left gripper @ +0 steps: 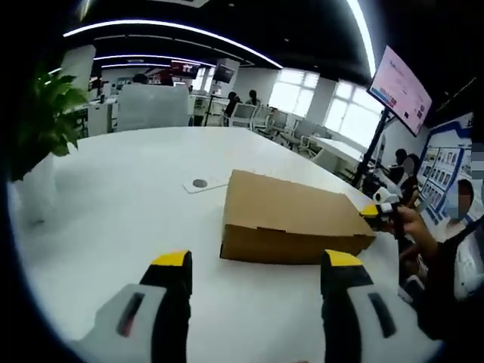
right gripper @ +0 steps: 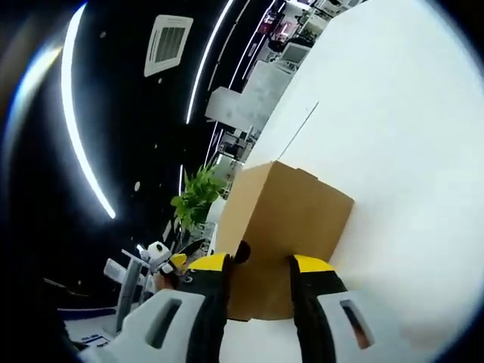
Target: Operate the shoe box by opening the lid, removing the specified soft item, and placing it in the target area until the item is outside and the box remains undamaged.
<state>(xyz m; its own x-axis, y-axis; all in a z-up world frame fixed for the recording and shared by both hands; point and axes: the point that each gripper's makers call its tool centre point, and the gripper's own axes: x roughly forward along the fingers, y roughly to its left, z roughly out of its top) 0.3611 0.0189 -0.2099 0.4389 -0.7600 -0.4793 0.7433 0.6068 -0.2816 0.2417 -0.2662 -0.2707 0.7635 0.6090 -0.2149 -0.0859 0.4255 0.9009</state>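
Nearest in the left gripper view, the left gripper (left gripper: 257,280) hovers over the white table (left gripper: 113,219) with its yellow-tipped jaws spread wide and nothing between them. Just beyond sits the shoe box (left gripper: 291,219), a plain brown cardboard box with its lid down, lying flat on the table. At the box's right end, the right gripper (left gripper: 380,212) meets a corner of the box, with a person's hand (left gripper: 414,227) behind it. Farther off lies a small white card with a grey disc (left gripper: 200,183), and a potted plant (left gripper: 45,121) stands at the table's far left edge.

Seen from the right gripper view, the right gripper (right gripper: 259,268) has its jaws closed on the near end of the shoe box (right gripper: 291,219), seemingly pinching the lid's edge. That grip is something the left gripper view cannot confirm. The left gripper view alone shows the box's full length and that nothing steadies it.

A likely risk: lifting the lid from one corner with the box unbraced could drag or tip the whole box, or crease the cardboard.
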